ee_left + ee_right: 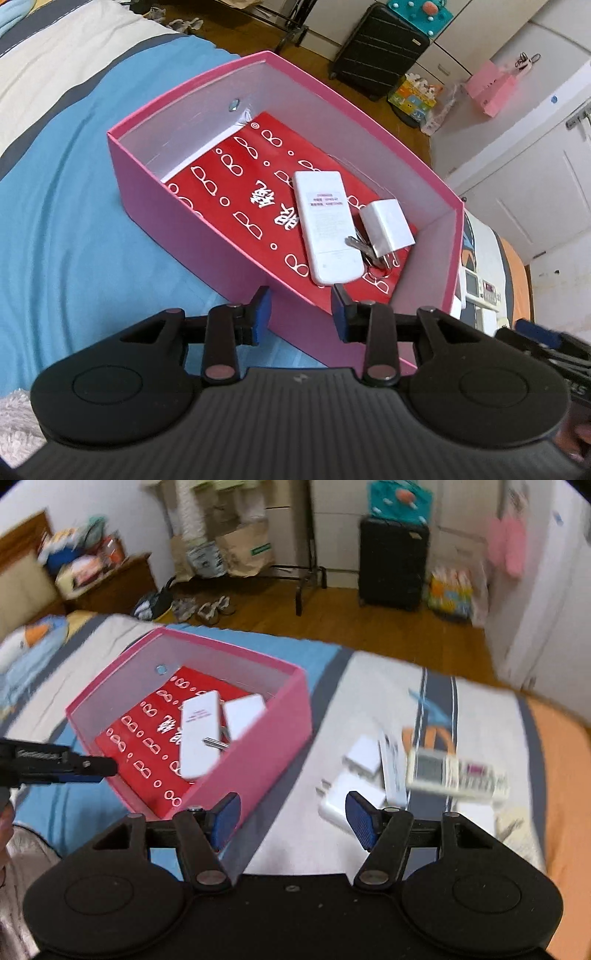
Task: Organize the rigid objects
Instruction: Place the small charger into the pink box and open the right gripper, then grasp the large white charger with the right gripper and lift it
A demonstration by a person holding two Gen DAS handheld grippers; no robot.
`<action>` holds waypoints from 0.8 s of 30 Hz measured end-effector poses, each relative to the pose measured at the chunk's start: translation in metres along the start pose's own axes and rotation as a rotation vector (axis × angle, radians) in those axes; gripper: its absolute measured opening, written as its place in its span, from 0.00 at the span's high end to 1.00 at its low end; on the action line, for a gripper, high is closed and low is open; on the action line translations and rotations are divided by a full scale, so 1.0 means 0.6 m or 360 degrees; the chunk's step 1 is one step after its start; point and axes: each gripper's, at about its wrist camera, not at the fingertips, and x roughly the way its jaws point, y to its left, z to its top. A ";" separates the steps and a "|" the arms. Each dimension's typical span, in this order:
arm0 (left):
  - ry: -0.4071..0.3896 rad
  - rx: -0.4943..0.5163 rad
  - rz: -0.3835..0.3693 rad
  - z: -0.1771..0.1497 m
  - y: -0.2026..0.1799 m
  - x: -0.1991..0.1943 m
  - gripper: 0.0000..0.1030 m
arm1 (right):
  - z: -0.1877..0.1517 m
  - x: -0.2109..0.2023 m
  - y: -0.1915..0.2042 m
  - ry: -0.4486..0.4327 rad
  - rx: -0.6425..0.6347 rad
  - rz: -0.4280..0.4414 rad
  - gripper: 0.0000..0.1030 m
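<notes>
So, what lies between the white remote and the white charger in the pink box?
Metal keys lie there, partly under the charger; the left wrist view shows them.

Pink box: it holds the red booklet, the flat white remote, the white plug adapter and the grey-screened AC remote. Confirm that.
Not quite. The AC remote lies outside on the bedspread, as the right wrist view shows. The pink box does hold the red booklet, flat white remote and white plug adapter.
</notes>
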 end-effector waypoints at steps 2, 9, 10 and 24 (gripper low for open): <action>-0.0007 0.0008 0.0015 -0.001 -0.002 -0.001 0.67 | -0.016 0.023 -0.026 -0.0030 0.0059 0.0057 0.34; -0.0008 0.0023 0.0035 -0.002 -0.010 0.000 0.67 | -0.050 0.114 -0.071 0.0019 0.0253 0.0124 0.34; -0.0007 0.0023 0.0034 -0.002 -0.010 0.000 0.67 | -0.054 0.122 -0.076 0.0020 0.0310 0.0108 0.34; 0.0012 -0.0009 -0.0013 0.001 0.003 0.004 0.67 | -0.057 0.188 -0.080 -0.0080 0.0235 -0.0145 0.32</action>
